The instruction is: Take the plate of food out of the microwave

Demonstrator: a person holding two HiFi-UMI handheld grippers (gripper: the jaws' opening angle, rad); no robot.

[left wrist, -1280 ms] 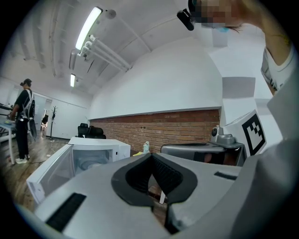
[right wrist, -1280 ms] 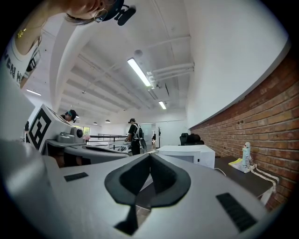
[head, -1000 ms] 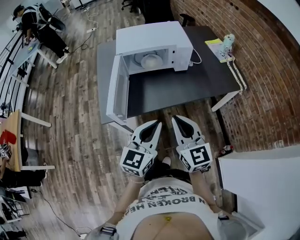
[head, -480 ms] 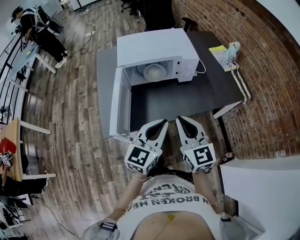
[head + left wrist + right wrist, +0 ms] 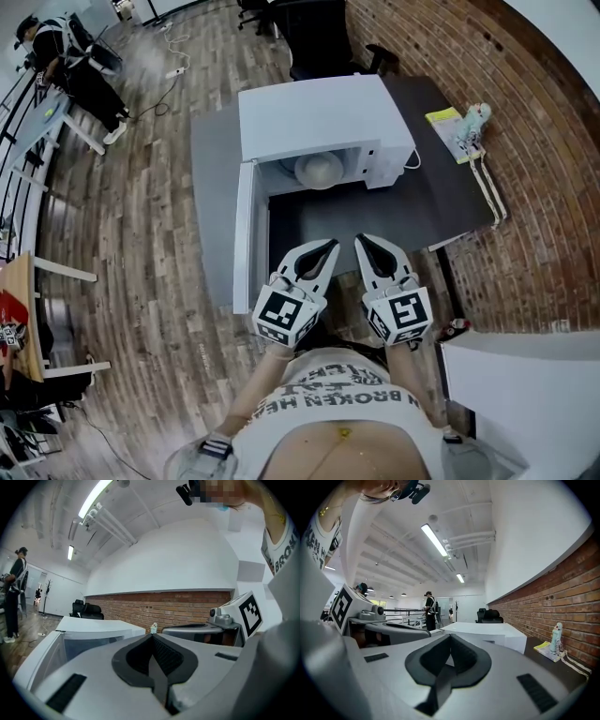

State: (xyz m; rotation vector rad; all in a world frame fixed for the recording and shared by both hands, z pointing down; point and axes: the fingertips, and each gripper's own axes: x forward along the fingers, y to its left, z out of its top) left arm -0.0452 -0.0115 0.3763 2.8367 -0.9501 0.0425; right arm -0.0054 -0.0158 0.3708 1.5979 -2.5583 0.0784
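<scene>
the main risk is that the left claw [image 5: 328, 247] and the right claw [image 5: 363, 242] are both closed tight, the jaws pressed together with nothing between them. if they arrive at the plate of food [image 5: 319, 170] like this, they will only push it deeper into the microwave [image 5: 319, 117] instead of taking it, so they must open before the rim. a second risk is the open door [image 5: 246, 234], which stands out on the left side toward the near edge of the table [image 5: 422, 206]. the left claw is just beside its free end and could knock it. a third risk, i think, is tilting: a grip on one side of the rim only may let the food slide or the plate hit the frame.

the plate is inside the microwave, close behind the front opening, on the far half of the table. it lies ahead of both claws and well apart from them, with bare table top between. the claws hang side by side at about the near edge of the table and point toward it.
</scene>
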